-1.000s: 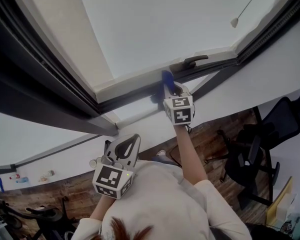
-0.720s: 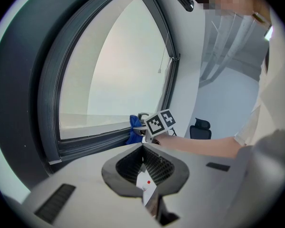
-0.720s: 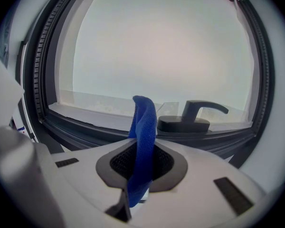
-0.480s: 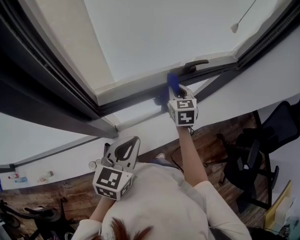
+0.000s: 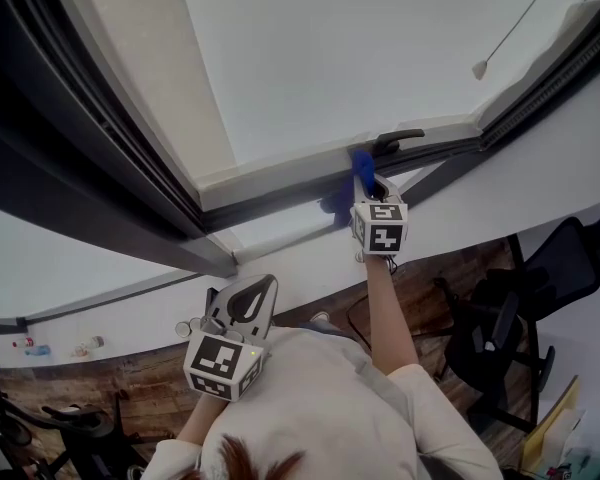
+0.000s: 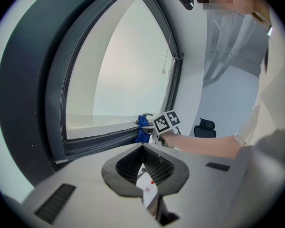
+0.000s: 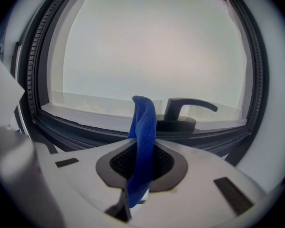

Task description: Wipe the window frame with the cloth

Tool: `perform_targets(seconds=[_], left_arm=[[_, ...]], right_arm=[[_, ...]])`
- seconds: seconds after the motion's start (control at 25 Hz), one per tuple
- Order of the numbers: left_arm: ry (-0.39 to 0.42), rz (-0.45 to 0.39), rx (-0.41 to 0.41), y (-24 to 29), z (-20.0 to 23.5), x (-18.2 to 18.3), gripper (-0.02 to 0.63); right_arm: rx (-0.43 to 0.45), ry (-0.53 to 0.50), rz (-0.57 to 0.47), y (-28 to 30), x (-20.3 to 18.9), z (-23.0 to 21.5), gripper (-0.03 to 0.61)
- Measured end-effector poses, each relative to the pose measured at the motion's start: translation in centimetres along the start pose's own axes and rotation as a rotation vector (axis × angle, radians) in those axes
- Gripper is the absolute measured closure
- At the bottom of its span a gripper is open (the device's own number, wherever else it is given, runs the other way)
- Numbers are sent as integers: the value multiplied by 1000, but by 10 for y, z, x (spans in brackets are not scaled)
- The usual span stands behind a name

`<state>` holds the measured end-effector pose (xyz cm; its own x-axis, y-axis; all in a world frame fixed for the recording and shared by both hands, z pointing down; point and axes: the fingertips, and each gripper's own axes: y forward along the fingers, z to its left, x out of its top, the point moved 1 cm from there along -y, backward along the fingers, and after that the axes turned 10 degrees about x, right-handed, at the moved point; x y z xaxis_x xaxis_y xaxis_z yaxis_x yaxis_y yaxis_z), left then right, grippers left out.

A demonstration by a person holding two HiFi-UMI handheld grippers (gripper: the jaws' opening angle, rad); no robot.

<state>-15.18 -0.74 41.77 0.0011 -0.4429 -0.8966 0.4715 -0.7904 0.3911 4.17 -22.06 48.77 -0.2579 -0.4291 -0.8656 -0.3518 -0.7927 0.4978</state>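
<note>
We clamp the blue woven cloth (image 5: 361, 167) w/ our right hand-held gripper (image 5: 368, 190). The cloth sits at the dark grey window frame (image 5: 270, 196) bottom rail, just beside the black lever handle (image 5: 396, 140). Left hand-held gripper (image 5: 257, 292): jaws together, empty, near our chest.

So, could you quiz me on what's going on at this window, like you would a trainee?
1. Which one holds the blue cloth? A) left gripper B) right gripper C) a bare hand
2. True or false: the left gripper is pressed against the window frame.
3. Fill in: in the right gripper view, the dark thing on the frame just right of the cloth is the window ____.
Key: 1 B. 2 False: it is held close to the person, jaws together and empty. 3 handle.
</note>
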Motion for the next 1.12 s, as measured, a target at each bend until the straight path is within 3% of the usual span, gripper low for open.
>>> perform_targets(seconds=[0.44, 1.12], left_arm=[[-5, 6, 12, 5, -6, 0, 605], [-19, -2, 26, -5, -9, -1, 604]], right_arm=[[-32, 25, -4, -2, -3, -28, 532], [-48, 26, 15, -2, -3, -38, 532]])
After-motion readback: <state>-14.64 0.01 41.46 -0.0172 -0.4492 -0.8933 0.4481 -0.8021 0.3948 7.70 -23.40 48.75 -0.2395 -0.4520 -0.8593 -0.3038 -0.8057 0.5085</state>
